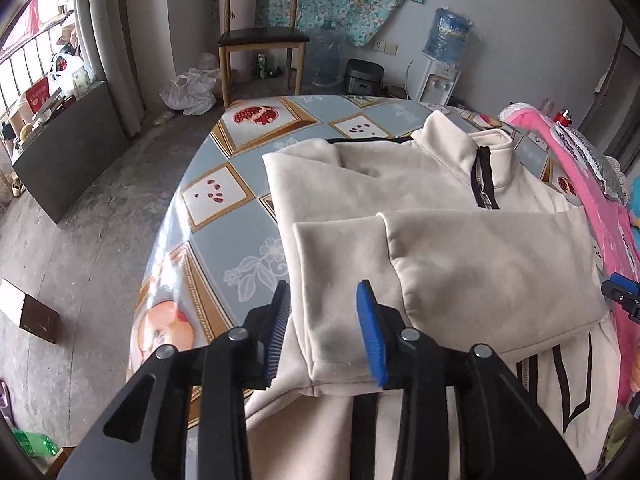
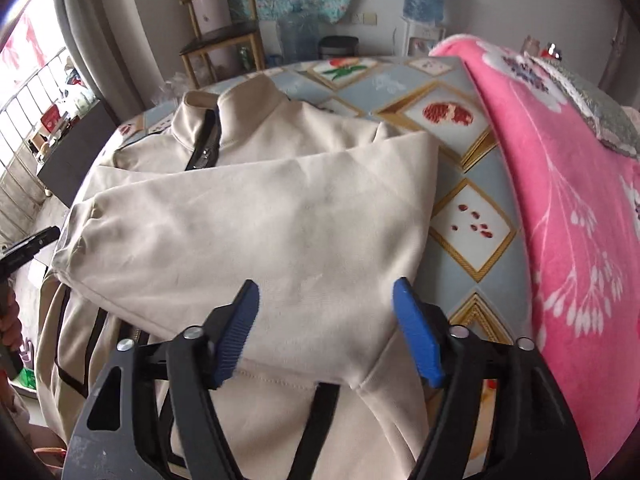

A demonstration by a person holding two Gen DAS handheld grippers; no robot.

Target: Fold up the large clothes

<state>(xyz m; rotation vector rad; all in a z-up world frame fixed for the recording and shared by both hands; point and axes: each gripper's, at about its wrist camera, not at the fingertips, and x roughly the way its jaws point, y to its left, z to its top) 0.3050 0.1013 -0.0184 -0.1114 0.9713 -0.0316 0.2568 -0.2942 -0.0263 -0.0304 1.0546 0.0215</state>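
Your left gripper [image 1: 324,332] and right gripper [image 2: 326,332] both stand apart, gripping nothing, over the jacket's [image 1: 460,248] near edge on the table [image 1: 224,236].

Bare counter [image 1: 208,240] left of the jacket [image 1: 460,264]: open strip running along the counter's left edge to the far rim, nothing standing on it. Right of jacket, a narrower bare band [image 2: 472,216], hemmed in by pink blanket [image 2: 568,208] piled along that side; grey cloth [image 2: 600,108] on top of it, small bottles behind. Far counter beyond the collar free. Left claw [image 1: 326,332] spread wide over the cuff [image 1: 340,300], right claw [image 2: 326,332] spread over the folded sleeve, nothing between fingers. Jacket hangs over the near edge, covering it. Chair [image 1: 260,36] and water dispenser [image 1: 440,76] well off the counter.
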